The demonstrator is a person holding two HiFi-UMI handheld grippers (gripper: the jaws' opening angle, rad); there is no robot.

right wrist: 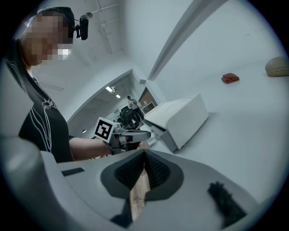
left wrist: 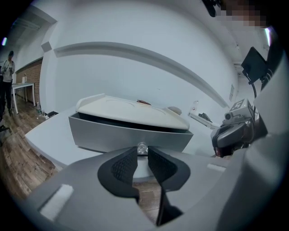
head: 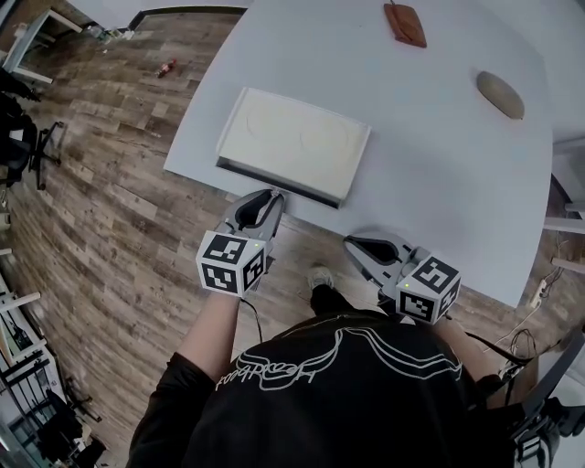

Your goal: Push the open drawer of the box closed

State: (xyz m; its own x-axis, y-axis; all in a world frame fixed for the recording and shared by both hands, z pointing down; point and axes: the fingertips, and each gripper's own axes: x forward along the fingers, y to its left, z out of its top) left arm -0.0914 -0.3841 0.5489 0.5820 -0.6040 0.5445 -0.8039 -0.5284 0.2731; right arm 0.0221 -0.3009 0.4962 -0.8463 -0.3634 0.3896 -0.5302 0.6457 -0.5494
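Observation:
A cream box (head: pixel 292 142) lies near the front edge of the white table (head: pixel 439 183). Its grey drawer (head: pixel 274 180) stands a little way out towards me. In the left gripper view the drawer front (left wrist: pixel 126 135) fills the middle, with a small clear knob (left wrist: pixel 142 148) on it. My left gripper (head: pixel 274 194) (left wrist: pixel 142 151) is at that front, and its tips close narrowly on the knob. My right gripper (head: pixel 352 243) (right wrist: pixel 144 153) hangs off the table's front edge to the right of the box, shut and empty.
A reddish-brown object (head: pixel 405 24) and a tan rounded object (head: pixel 500 94) lie at the far side of the table. Wooden floor (head: pixel 110 201) lies below the front edge. A person (left wrist: pixel 6 76) stands far off at the left.

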